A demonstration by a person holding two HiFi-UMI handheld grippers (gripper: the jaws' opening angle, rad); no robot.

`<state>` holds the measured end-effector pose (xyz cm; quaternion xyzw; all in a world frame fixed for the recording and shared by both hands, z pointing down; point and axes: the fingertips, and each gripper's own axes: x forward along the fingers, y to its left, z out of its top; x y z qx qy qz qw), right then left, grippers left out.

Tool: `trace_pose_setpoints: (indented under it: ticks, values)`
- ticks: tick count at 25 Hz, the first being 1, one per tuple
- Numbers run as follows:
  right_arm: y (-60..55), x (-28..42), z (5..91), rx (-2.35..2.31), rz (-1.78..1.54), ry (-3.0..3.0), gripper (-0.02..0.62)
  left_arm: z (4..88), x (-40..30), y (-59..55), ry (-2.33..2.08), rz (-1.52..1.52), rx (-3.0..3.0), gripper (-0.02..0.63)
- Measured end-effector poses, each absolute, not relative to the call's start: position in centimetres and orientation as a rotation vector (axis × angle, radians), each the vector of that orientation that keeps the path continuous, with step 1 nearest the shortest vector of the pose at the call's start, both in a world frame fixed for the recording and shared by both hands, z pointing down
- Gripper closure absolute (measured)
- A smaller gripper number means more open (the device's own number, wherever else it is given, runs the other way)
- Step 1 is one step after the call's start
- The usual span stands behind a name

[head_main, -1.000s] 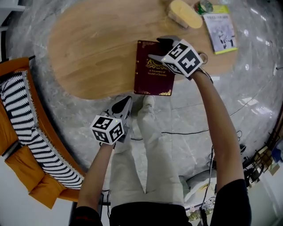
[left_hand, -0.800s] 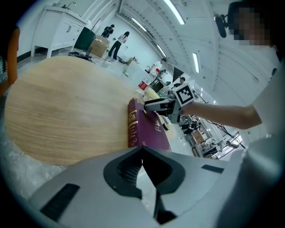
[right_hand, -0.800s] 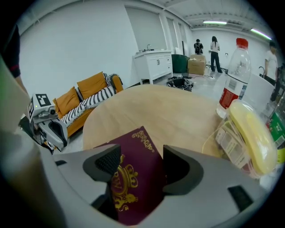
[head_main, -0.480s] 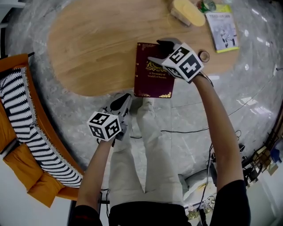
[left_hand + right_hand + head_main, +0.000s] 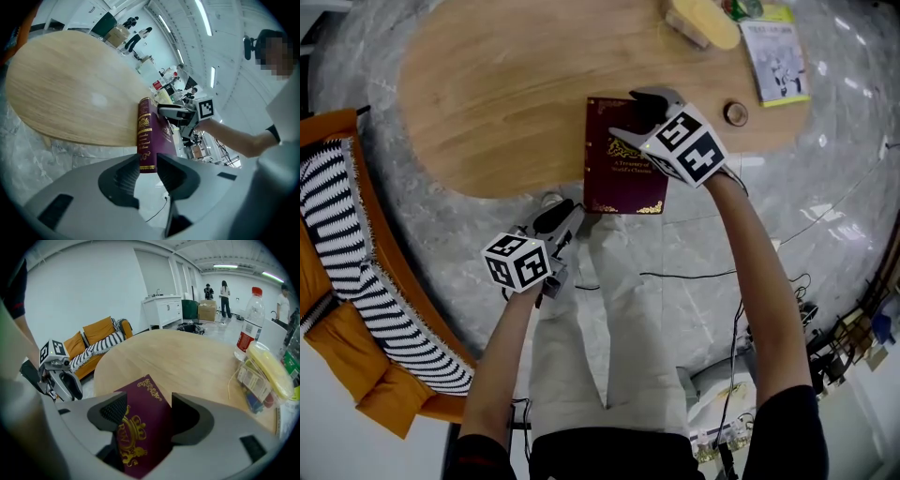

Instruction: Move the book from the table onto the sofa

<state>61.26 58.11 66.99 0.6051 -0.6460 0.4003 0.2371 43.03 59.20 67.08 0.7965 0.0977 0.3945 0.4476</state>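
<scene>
The maroon book (image 5: 623, 155) with gold print lies flat on the oval wooden table (image 5: 487, 94), its near end hanging over the table's edge. My right gripper (image 5: 636, 114) rests over the cover, open, one jaw on each side of the gold crest (image 5: 150, 413). My left gripper (image 5: 562, 217) hovers below the table's near edge, just off the book's overhanging left corner. Its jaws are opening; the spine's end (image 5: 146, 136) shows in the narrow gap (image 5: 147, 168) ahead of them, and the pads do not press it. The orange sofa (image 5: 337, 253) stands at the left.
A striped blanket (image 5: 356, 281) covers the sofa seat. At the table's far right lie a yellow packet (image 5: 703, 21), a green booklet (image 5: 776, 56) and a small round lid (image 5: 735, 113). A bottle (image 5: 248, 324) stands there too. Cables (image 5: 694, 277) run over the marble floor.
The book has slid a little further over the table's near edge under the right gripper. The left gripper has moved up toward the book's corner and its jaws have parted slightly.
</scene>
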Motion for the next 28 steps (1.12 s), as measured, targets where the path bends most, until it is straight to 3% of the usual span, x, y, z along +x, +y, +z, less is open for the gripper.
trace_pose_setpoints:
  ticks: [6,13,28]
  values:
    - [58.0,59.8,66.9,1.674,1.087,-1.769,0.298,67.8,43.1,60.2,0.299,0.976,1.912,0.397]
    - [57.9,58.6,66.9,1.662,1.063,-1.780,0.298,68.7,43.8,60.8,0.330,0.966,1.866,0.326]
    - [57.9,56.4,66.8,1.665,1.038,-1.785,0.298,70.2,44.1,63.3,0.531,0.959,1.716,0.293]
